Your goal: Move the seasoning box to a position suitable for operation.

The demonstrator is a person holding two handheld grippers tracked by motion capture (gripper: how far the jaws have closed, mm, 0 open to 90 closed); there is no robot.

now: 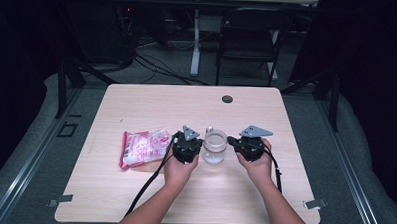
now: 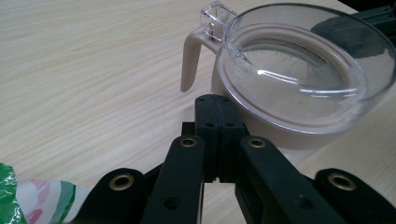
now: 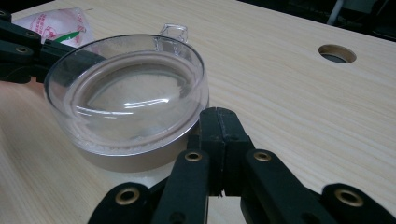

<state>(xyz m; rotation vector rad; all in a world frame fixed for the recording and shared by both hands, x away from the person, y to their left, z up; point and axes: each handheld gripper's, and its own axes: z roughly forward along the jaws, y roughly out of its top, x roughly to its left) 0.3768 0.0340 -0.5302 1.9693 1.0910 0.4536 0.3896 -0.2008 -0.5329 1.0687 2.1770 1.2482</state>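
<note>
A beige plastic jug with a clear domed lid (image 1: 215, 147) stands near the middle of the pale wooden tabletop (image 1: 152, 100) and serves as the landmark here. Furthest left of it lies a crinkled pink-and-white plastic packet (image 1: 144, 147), well apart from the jug. Just left of the jug, the left gripper (image 1: 187, 146) has its two black jaws pressed together on nothing, their tips just beside the jug's wall below the lid rim. Just right of the jug, the right gripper (image 1: 232, 141) is likewise closed on nothing, tips at the opposite wall. With both grippers closed and crowding a light jug, a sideways nudge from either hand could probably slide or tip it, or pop the lid loose. The left gripper view reveals the jug's curved beige handle (image 2: 190, 60) and the lid's clear tab (image 2: 217, 18); the right gripper view instead shows a round cable hole (image 3: 337, 53) in the tabletop beyond the jug.
</note>
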